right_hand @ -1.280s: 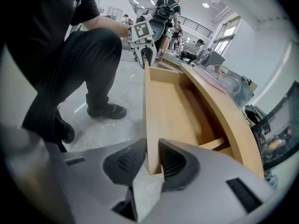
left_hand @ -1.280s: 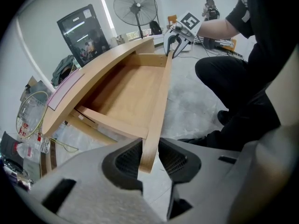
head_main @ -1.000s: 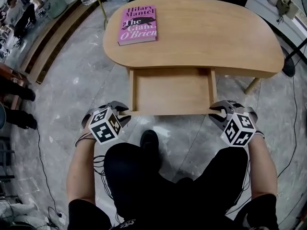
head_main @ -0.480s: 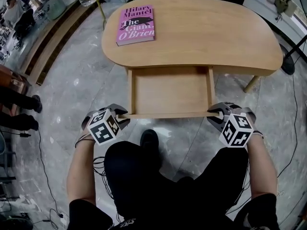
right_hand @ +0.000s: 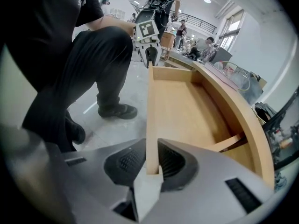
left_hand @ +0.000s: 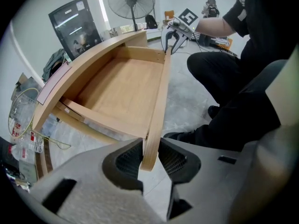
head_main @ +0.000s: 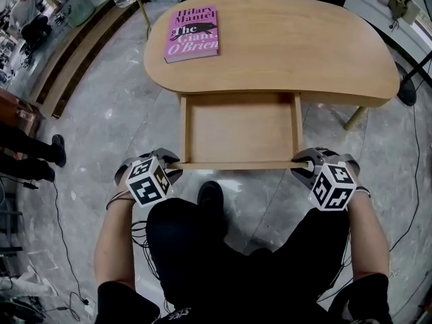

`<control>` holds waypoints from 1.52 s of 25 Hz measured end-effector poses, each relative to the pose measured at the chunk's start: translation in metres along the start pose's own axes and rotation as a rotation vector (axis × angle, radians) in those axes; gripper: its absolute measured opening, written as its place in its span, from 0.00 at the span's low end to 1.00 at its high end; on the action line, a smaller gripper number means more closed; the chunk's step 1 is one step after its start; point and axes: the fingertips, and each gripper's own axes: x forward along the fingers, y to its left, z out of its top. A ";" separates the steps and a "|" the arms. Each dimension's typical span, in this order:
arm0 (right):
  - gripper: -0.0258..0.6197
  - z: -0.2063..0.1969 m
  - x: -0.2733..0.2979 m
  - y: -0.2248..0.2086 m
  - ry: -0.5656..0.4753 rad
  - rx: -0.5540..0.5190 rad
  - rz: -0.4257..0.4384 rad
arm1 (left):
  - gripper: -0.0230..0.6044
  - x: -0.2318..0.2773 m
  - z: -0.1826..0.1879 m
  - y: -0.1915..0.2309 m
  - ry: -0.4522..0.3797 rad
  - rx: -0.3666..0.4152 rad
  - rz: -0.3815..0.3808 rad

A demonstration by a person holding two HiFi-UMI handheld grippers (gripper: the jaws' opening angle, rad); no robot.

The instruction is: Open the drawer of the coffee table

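Crosswise, drawer front (head_main: 239, 165) sits clenched by left gripper (left_hand: 149, 155) and right gripper's (right_hand: 152, 164) just-closing jaws.

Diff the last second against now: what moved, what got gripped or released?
The drawer slid slightly further out toward the person, both grippers going with it. The fingers of the right gripper have just been closing on the drawer front's end; the left gripper holds the other end. Nothing released. Unchanged: coffee table, book.
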 end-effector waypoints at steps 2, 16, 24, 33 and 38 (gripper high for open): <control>0.16 -0.001 0.003 0.007 -0.002 -0.007 0.015 | 0.21 0.003 -0.004 -0.004 0.022 0.016 0.001; 0.16 0.005 -0.007 -0.003 -0.049 0.008 -0.003 | 0.22 -0.008 0.001 0.002 -0.016 -0.005 -0.027; 0.16 0.003 -0.003 -0.009 -0.044 0.024 -0.008 | 0.22 -0.005 0.003 0.009 -0.018 -0.014 -0.011; 0.24 0.014 -0.013 -0.017 -0.155 0.114 -0.042 | 0.23 -0.006 0.003 0.010 -0.028 -0.029 0.002; 0.23 0.008 -0.026 -0.020 -0.231 0.135 -0.081 | 0.30 -0.020 0.007 0.017 -0.105 -0.094 0.038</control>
